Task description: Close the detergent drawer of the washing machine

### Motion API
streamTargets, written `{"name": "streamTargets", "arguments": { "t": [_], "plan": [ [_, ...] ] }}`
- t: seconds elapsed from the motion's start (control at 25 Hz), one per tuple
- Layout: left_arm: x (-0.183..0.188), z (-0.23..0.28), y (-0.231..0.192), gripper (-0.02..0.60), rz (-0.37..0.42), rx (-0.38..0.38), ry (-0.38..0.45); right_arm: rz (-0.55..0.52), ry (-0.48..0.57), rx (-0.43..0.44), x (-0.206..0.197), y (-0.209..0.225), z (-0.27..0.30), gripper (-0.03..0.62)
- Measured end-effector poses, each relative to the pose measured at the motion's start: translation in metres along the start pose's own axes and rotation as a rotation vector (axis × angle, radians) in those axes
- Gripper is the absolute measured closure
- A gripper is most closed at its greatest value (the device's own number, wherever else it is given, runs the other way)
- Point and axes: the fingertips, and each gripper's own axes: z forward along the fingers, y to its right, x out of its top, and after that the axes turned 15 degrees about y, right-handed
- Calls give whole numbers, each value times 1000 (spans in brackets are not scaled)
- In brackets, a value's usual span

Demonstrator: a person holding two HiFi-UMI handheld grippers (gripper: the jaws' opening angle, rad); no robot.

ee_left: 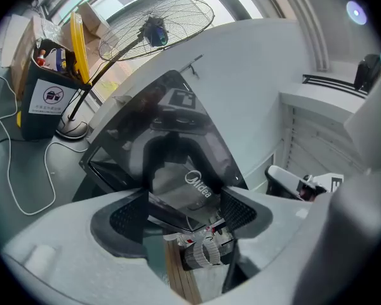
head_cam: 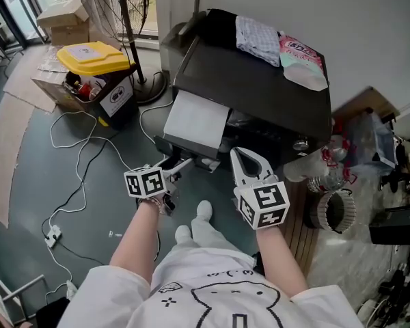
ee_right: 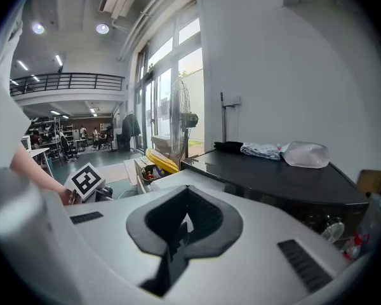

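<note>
"Midea" is showing in white on the glossy dark front [ee_left: 178, 183] of the detergent drawer [head_cam: 195, 121], which is jutting out from the washing machine [head_cam: 260, 87]. The left claw [ee_left: 183, 213] is holding its jaws apart astride that front's lower edge. The right claw [head_cam: 242, 157], jaws together and empty, is hovering just before the washing machine. A pictogram sticker [ee_left: 53, 96] is showing on the bin [ee_left: 47, 124] left of the machine.

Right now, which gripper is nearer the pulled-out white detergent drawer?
Left. The left gripper is at the detergent drawer's front edge, jaws apart. The right gripper, jaws together, is off to the drawer's right, before the washing machine.
</note>
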Motion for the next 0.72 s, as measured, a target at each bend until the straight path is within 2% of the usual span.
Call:
{"name": "streamTargets", "arguments": {
  "t": [0.72],
  "plan": [
    [15, 37, -4, 244, 5, 12, 1, 14, 16, -23, 4, 36, 19, 595]
  ]
}}
